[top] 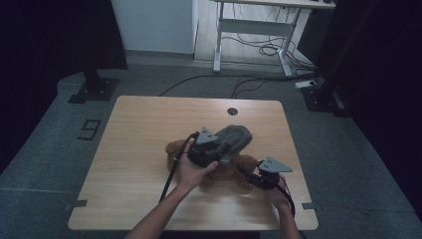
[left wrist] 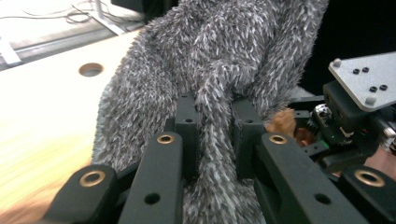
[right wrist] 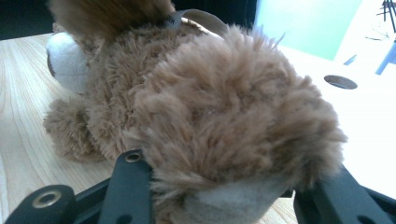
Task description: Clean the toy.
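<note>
Black jaws of the left hand-held gripper (left wrist: 212, 135) sit closest to us in the left gripper view, and they are squeezed nearly shut on a thin fuzzy strip of the grey plush toy (left wrist: 219, 60). That strip looks like a leg or a tail; I cannot tell which. Pinching a thin part gives a firm hold, so the soft toy can hang and not slip out.

In the high view, the left hand-held gripper (top: 225, 151) holds the grey plush toy (top: 235, 138) up over the middle of the tabletop (top: 134, 149). The grey toy's long side runs from the jaws up and to the right, toward the far edge with the round hole (top: 232, 112). Its free end points that way.

Under it lies the brown teddy bear (top: 174, 148), flat on the tabletop. Its long side goes from left to right across the wood, with one end peeking out at the left and the other near the right hand.

At the right, the right hand-held gripper (top: 255, 178) is partly closed around one fluffy end of the brown teddy bear (right wrist: 224, 112). In the right gripper view the bear's pale snout (right wrist: 67, 63) points left. This hold probably keeps the bear still while the grey toy comes off it.
</note>
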